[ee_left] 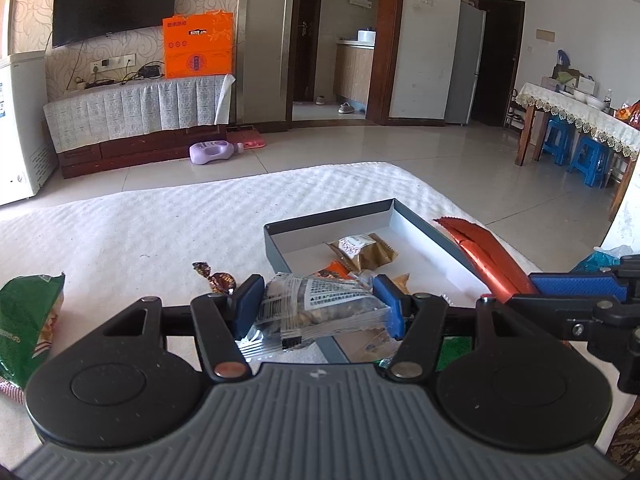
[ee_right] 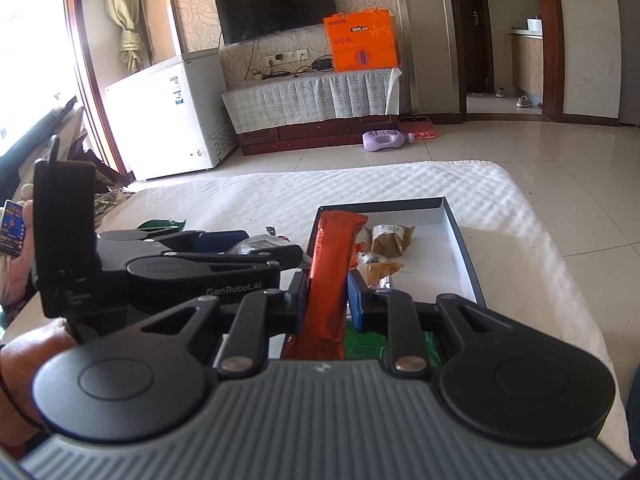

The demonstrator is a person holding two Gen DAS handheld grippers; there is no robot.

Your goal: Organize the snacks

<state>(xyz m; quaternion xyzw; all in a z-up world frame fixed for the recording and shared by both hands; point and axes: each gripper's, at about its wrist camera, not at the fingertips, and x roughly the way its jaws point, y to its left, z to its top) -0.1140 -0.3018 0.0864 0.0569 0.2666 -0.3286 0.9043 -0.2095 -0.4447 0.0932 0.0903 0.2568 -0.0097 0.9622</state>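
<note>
While the left gripper (ee_left: 316, 304) clamps a clear plastic nut packet (ee_left: 316, 306), the right gripper (ee_right: 326, 296) pinches a long orange foil wrapper (ee_right: 330, 272), both at the near edge of the shallow grey cardboard tray (ee_left: 420, 228).

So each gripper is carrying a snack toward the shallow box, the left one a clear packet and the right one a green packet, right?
Nearly. The left gripper does hold a clear packet by the shallow box. But the right gripper is clamped on a long orange-red packet, not a green one, as the right wrist view shows. The only green bag there lies loose on the white cover.
</note>
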